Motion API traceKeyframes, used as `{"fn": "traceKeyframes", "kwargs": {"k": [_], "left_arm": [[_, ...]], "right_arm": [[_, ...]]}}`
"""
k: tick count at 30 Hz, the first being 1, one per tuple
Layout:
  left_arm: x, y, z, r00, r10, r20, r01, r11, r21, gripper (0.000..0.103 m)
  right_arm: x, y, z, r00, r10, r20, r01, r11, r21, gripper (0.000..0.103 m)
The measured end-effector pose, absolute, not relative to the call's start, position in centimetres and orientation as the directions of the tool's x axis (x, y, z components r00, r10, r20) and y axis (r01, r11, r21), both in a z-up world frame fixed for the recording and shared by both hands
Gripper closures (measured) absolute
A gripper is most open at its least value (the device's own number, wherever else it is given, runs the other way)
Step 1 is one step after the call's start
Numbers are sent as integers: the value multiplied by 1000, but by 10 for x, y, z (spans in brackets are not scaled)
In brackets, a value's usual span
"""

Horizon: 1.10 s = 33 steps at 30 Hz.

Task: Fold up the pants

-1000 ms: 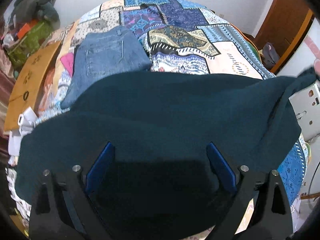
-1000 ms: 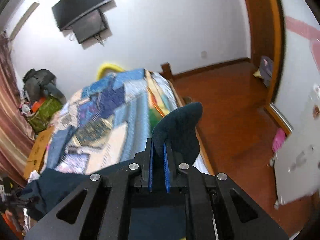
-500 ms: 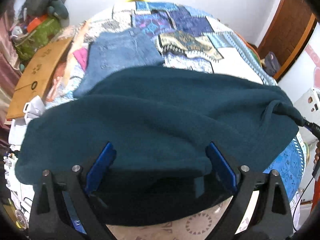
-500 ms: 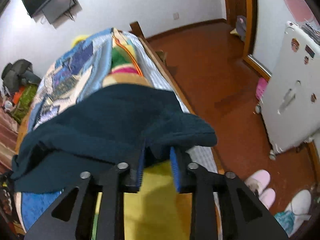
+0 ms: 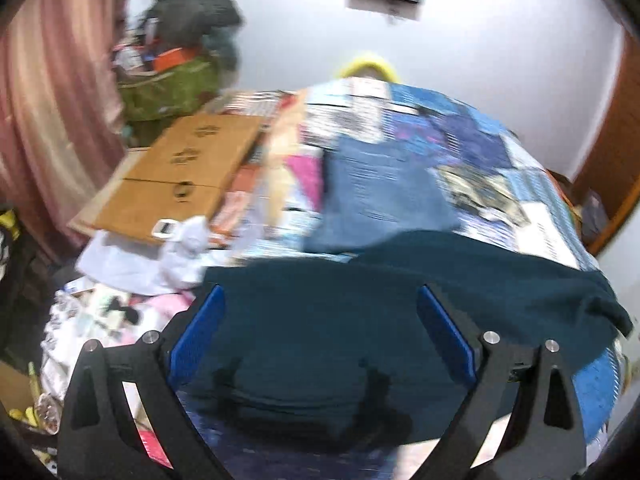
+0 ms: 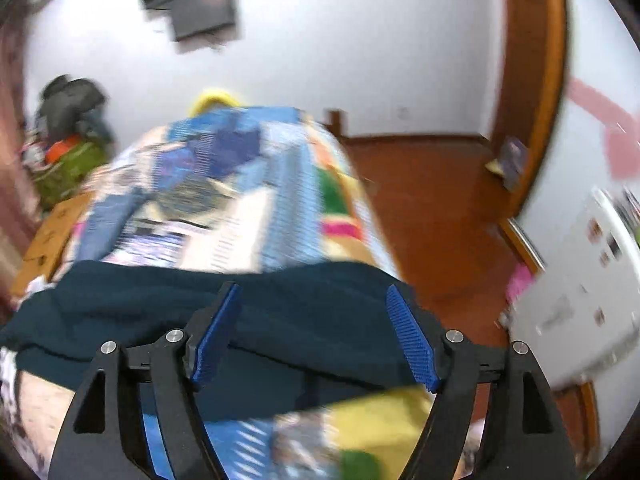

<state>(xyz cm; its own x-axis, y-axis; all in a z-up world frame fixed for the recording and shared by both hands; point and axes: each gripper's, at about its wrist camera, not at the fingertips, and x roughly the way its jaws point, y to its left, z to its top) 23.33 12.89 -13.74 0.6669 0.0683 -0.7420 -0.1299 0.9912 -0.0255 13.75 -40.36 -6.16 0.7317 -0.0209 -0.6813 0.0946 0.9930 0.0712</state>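
Across the bed's [image 6: 256,200] near end the pants [image 5: 360,320] lie crosswise, both claws [image 5: 318,332] [image 6: 314,334] wide, empty.

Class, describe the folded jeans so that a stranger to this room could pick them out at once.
Start at the bed's patchwork quilt. In its middle, just beyond the dark teal pants at the near edge, lie the folded jeans. They are plain faded blue denim, unlike the patterned patches around them.
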Motion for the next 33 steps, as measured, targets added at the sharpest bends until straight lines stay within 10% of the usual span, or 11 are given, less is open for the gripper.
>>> {"fn": "traceKeyframes", "kwargs": {"k": [13, 22, 26, 33], "left_arm": [[280, 272, -206, 524, 43, -851, -292, 947, -132, 4], [330, 274, -274, 347, -209, -914, -208, 933, -292, 37], [329, 264, -293, 300, -228, -926, -175, 942, -288, 61], [307, 250, -270, 412, -93, -906, -110, 983, -150, 67]], "right_arm": [[243, -219, -82, 638, 290, -713, -322, 942, 95, 28], [326, -109, -140, 407, 385, -828, -496, 855, 153, 30], [352, -79, -173, 305, 379, -874, -510, 840, 186, 45], [352, -44, -213, 222, 336, -915, -585, 797, 151, 83]]}}
